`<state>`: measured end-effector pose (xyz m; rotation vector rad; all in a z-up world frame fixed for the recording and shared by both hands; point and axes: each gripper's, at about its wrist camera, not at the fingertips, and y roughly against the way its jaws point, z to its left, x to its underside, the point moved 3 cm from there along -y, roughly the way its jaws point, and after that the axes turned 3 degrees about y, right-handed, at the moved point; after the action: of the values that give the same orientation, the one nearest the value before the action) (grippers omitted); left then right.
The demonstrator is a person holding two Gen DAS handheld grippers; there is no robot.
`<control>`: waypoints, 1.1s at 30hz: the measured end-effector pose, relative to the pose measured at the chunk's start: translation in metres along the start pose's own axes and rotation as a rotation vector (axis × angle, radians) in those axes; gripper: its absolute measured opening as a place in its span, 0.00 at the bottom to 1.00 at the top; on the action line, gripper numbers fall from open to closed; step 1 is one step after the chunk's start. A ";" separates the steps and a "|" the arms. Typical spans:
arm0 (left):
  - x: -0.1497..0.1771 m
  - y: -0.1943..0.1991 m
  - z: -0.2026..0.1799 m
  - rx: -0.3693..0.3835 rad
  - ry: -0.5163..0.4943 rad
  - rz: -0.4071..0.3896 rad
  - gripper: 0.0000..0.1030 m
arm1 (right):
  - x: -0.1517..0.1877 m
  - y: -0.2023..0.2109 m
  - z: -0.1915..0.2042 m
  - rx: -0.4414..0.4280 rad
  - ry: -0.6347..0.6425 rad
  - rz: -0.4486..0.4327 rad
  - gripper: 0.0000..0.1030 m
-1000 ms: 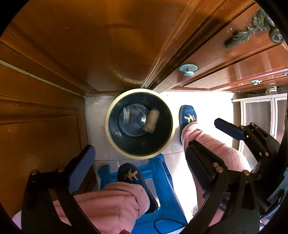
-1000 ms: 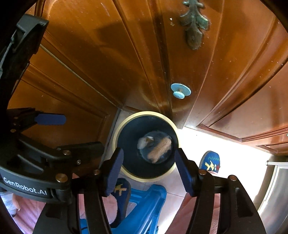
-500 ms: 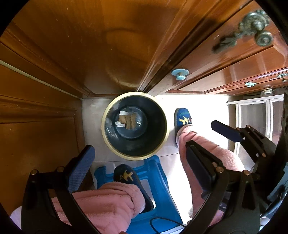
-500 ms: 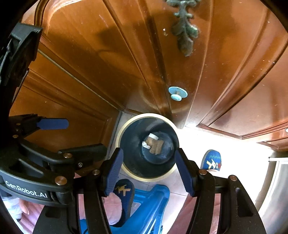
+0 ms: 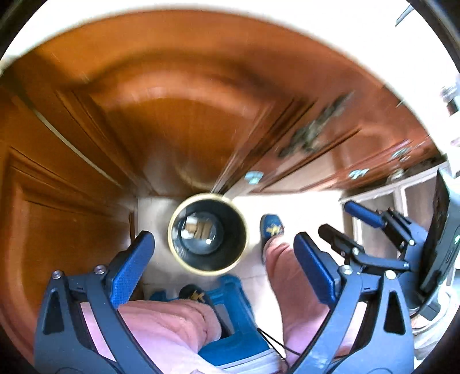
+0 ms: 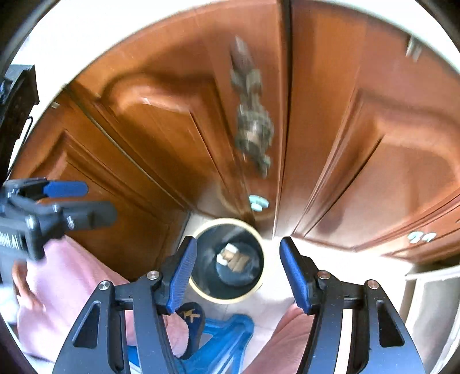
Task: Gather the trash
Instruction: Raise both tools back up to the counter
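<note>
A dark round trash bin with a cream rim stands on the floor against the wooden cabinets; it also shows in the right wrist view. Brown and white scraps of trash lie at its bottom, also seen in the right wrist view. My left gripper is open and empty, high above the bin. My right gripper is open and empty, also high above it. The right gripper shows at the right of the left wrist view. The left gripper shows at the left of the right wrist view.
Brown wooden cabinet doors with an ornate metal handle and pale blue knobs rise behind the bin. A blue plastic stool and the person's pink-clad legs and blue slippers are below. A white countertop edge curves above.
Both grippers have risen well above the bin, which now looks smaller. The view is motion-blurred. The brown piece that was falling now lies at the bin's bottom.
</note>
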<state>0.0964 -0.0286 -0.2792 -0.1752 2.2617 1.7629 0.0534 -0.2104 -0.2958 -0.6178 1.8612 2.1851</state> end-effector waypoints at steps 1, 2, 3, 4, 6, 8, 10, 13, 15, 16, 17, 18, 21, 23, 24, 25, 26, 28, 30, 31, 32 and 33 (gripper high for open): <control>-0.003 0.012 0.000 0.003 -0.002 -0.026 0.93 | -0.003 0.013 0.001 0.000 0.011 -0.018 0.59; -0.006 0.029 -0.002 0.002 -0.012 -0.064 0.93 | -0.007 0.028 0.003 0.001 0.023 -0.044 0.60; -0.010 0.043 -0.003 -0.003 -0.024 -0.095 0.93 | -0.011 0.041 0.006 -0.001 0.036 -0.072 0.61; -0.012 0.055 -0.004 -0.008 -0.035 -0.117 0.93 | -0.016 0.056 0.009 -0.004 0.048 -0.102 0.62; -0.019 0.085 -0.011 -0.011 -0.065 -0.175 0.93 | -0.026 0.084 0.017 -0.014 0.082 -0.163 0.62; -0.031 0.112 -0.016 -0.003 -0.078 -0.223 0.92 | -0.037 0.109 0.023 -0.005 0.123 -0.214 0.62; -0.042 0.134 -0.020 0.000 -0.086 -0.252 0.92 | -0.051 0.132 0.030 -0.001 0.162 -0.258 0.62; -0.066 0.166 -0.024 -0.018 -0.084 -0.306 0.92 | -0.077 0.163 0.038 -0.009 0.196 -0.298 0.62; -0.087 0.185 -0.030 -0.033 -0.085 -0.338 0.92 | -0.099 0.184 0.042 0.004 0.222 -0.324 0.62; -0.098 0.192 -0.033 -0.029 -0.085 -0.345 0.92 | -0.110 0.193 0.042 0.014 0.242 -0.335 0.62; -0.110 0.200 -0.037 -0.024 -0.083 -0.348 0.91 | -0.120 0.200 0.043 0.025 0.256 -0.343 0.62; -0.123 0.206 -0.041 -0.018 -0.085 -0.352 0.91 | -0.133 0.209 0.043 0.041 0.268 -0.354 0.62; -0.158 0.215 -0.052 -0.022 -0.094 -0.355 0.91 | -0.171 0.230 0.035 0.077 0.272 -0.367 0.62; -0.178 0.213 -0.057 -0.032 -0.107 -0.368 0.90 | -0.198 0.237 0.026 0.093 0.260 -0.367 0.62; -0.189 0.211 -0.060 -0.044 -0.109 -0.375 0.90 | -0.212 0.236 0.018 0.113 0.244 -0.362 0.62; -0.201 0.206 -0.062 -0.052 -0.107 -0.373 0.90 | -0.227 0.236 0.010 0.127 0.225 -0.354 0.62; -0.211 0.199 -0.062 -0.053 -0.103 -0.368 0.89 | -0.243 0.232 0.001 0.136 0.200 -0.342 0.62; -0.232 0.180 -0.058 -0.045 -0.084 -0.348 0.87 | -0.269 0.226 -0.021 0.129 0.160 -0.317 0.61; -0.254 0.160 -0.053 -0.030 -0.056 -0.318 0.85 | -0.292 0.213 -0.043 0.117 0.113 -0.289 0.57; -0.261 0.149 -0.050 -0.033 -0.046 -0.306 0.82 | -0.305 0.204 -0.052 0.108 0.085 -0.267 0.57; -0.270 0.138 -0.046 -0.041 -0.031 -0.293 0.79 | -0.317 0.192 -0.062 0.089 0.056 -0.247 0.57; -0.281 0.128 -0.042 -0.047 -0.012 -0.276 0.77 | -0.331 0.185 -0.072 0.070 0.021 -0.233 0.57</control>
<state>0.3272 -0.0556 -0.0712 -0.4614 2.0726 1.6659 0.2840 -0.2773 0.0060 -0.8030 1.7675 1.9650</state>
